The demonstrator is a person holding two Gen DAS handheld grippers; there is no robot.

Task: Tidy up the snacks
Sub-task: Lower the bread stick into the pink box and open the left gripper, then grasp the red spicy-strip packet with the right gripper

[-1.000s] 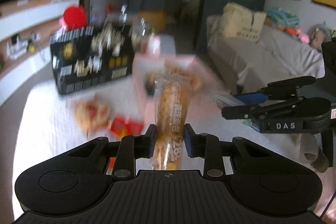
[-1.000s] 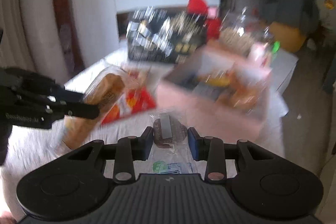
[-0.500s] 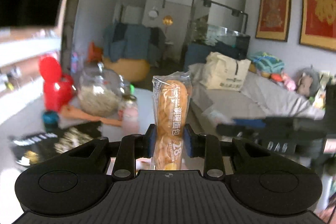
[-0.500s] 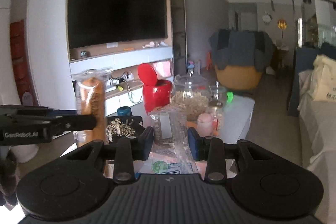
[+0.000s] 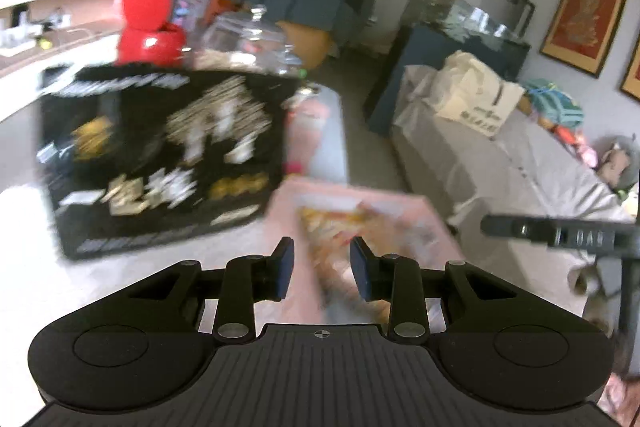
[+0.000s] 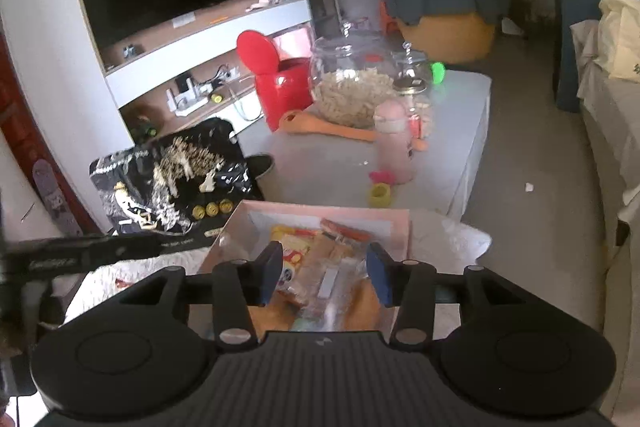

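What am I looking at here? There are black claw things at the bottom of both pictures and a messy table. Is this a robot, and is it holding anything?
No robot: a person holds a two-finger gripper in each hand, each with a camera looking along its fingers. One picture is from the left gripper, the other from the right gripper. Both hang over a pink box of wrapped snacks. Their jaws are opening; packets lie below and between them, and neither seems clamped, though the left view is blurred. On the table stand a black snack bag, a red container, a glass jar and a pink bottle.
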